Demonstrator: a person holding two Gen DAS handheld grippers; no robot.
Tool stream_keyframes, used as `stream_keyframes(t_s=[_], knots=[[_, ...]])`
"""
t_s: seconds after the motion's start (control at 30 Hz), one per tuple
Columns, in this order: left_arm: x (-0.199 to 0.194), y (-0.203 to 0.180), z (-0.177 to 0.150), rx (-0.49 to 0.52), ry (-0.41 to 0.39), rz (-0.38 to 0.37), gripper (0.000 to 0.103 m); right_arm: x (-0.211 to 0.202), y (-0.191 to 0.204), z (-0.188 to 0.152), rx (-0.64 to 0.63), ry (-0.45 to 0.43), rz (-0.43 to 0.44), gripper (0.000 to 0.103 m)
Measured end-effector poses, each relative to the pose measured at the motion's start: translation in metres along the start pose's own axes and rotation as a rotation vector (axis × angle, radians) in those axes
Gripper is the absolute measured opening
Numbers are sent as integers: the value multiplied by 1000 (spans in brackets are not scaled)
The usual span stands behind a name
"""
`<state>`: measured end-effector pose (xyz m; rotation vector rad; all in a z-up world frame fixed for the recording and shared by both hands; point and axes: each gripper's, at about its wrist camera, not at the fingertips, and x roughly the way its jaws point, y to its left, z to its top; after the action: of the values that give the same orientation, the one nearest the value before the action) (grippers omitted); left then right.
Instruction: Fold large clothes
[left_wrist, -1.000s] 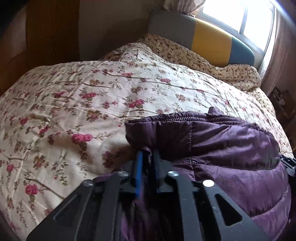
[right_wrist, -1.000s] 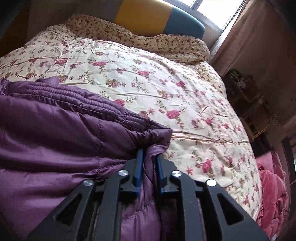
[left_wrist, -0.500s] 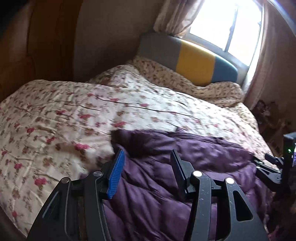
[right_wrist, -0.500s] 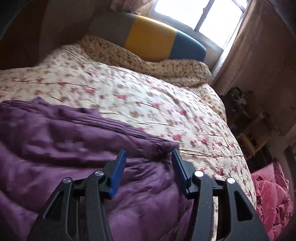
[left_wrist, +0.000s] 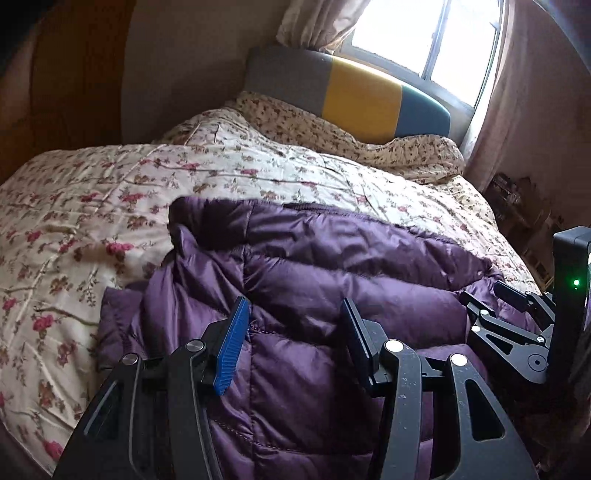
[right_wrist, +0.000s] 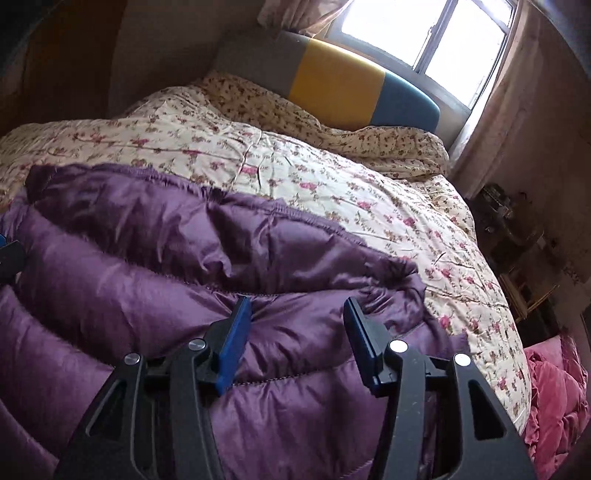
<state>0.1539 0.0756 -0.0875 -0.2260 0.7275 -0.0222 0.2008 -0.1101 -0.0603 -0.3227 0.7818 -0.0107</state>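
Jacket: puffy purple quilted down jacket (left_wrist: 332, 295) lies folded over at the near edge of the floral quilted bed cover (left_wrist: 92, 206).
Left gripper (left_wrist: 295, 325): jaws half apart, empty, fold laid down.
Right gripper (right_wrist: 297, 325): likewise, released.

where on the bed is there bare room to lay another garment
Bare quilt lies left of the purple coat, and a band between its far edge and the pillows. The near side is crowded by the coat and both open grippers.
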Motion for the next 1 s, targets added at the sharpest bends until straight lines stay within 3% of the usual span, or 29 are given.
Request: stream_keyframes(t_s=[0.47, 0.87, 1.0], knots=[[29, 12, -15, -6, 10, -24, 51, 35, 16, -12, 10, 16, -11, 53], [28, 8, -16, -12, 13, -14, 51, 41, 17, -13, 9, 22, -13, 53], [16, 8, -13, -22, 16, -10, 59, 39, 16, -12, 2, 22, -15, 53]])
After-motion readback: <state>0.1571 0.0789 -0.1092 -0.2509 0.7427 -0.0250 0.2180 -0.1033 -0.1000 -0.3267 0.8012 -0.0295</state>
